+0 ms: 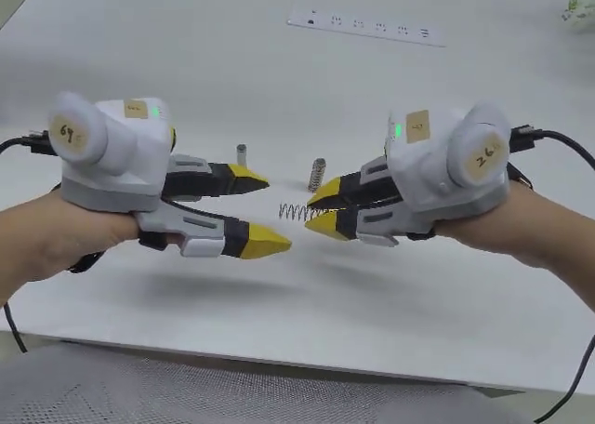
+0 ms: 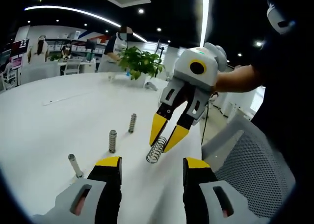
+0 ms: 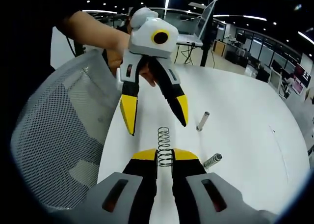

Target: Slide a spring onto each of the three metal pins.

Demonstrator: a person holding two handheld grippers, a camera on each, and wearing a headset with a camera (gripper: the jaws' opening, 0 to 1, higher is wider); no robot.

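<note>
The right gripper [image 1: 318, 210] pinches the spring [image 1: 293, 212] by one end, near the bare pin [image 1: 242, 152], leaving its free end clear to thread on. The left gripper [image 1: 276, 211] gapes wide and empty beside that pin, likely to guide.

A white power strip [image 1: 364, 26] lies far back on the white table [image 1: 167, 61]; a grey mesh chair [image 1: 139, 387] sits at its near edge.

The head view looks forward and down at the white bench [image 1: 279, 80] from close above. Low over it, the left gripper view faces the right gripper [image 2: 160, 145] and the right gripper view faces the left gripper [image 3: 158, 128], both closely. All three share the spring [image 1: 293, 211].
</note>
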